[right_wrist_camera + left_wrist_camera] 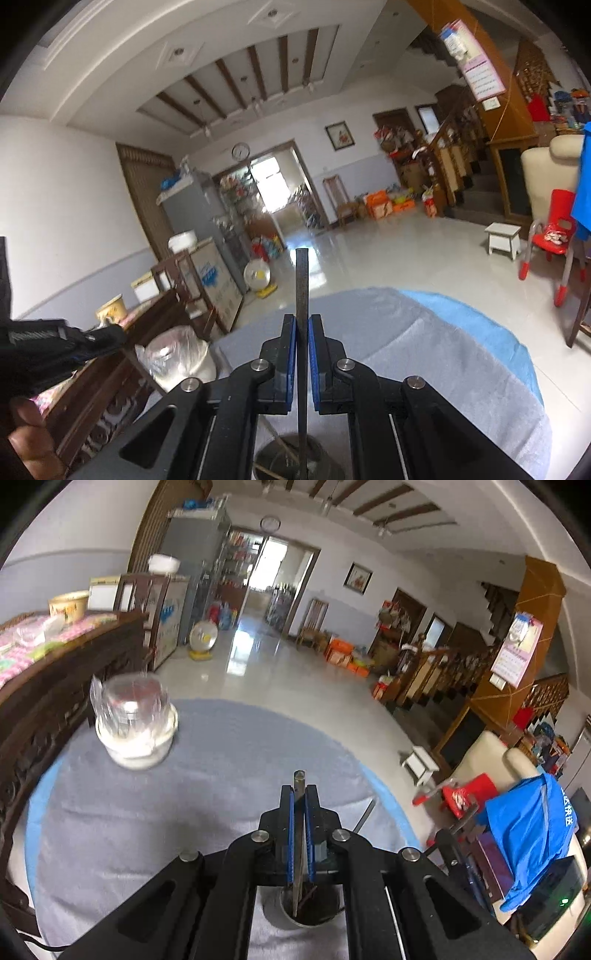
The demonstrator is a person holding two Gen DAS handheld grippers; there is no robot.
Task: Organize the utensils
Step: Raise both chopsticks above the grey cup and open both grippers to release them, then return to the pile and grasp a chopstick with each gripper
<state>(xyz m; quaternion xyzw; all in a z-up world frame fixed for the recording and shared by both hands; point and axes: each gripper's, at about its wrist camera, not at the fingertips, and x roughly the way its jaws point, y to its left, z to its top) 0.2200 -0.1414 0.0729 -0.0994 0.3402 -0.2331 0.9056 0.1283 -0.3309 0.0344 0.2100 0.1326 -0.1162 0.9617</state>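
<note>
A: Utensil, item one: a flat, dark metal handle (299, 834), pinched between the blue pads of the left gripper (299, 794). State?

B: Upright and edge-on to the camera. Its tip shows just past the fingertips at 12 o'clock; its lower end runs down at 6 o'clock into the mouth of a round metal holder (310, 904) directly beneath the jaws. Thin sticks are visible in the holder beside it.

A: Item two?

B: A second flat, dark utensil (302, 295), clamped by the right gripper (303, 321), pads pressed against both its faces. It stands well past the fingertips toward 12 o'clock. Its lower end reaches down at 6 o'clock toward the cylindrical holder (295, 459), partly hidden by the gripper body; whether it touches the bottom cannot be told.

A: Support surface?

B: Grey cloth (184, 812) over a round table with a blue rim (31, 812).

A: Other stock?

B: White bowl (136, 746) with a clear plastic-wrapped item on top, at 10 o'clock from the left gripper, well apart from the holder. In the right wrist view the left gripper (92, 339) enters at 9 o'clock, and a hand (26, 435) shows at 8 o'clock. Dark carved wooden furniture (55, 701) borders the table at 9 o'clock.
</note>
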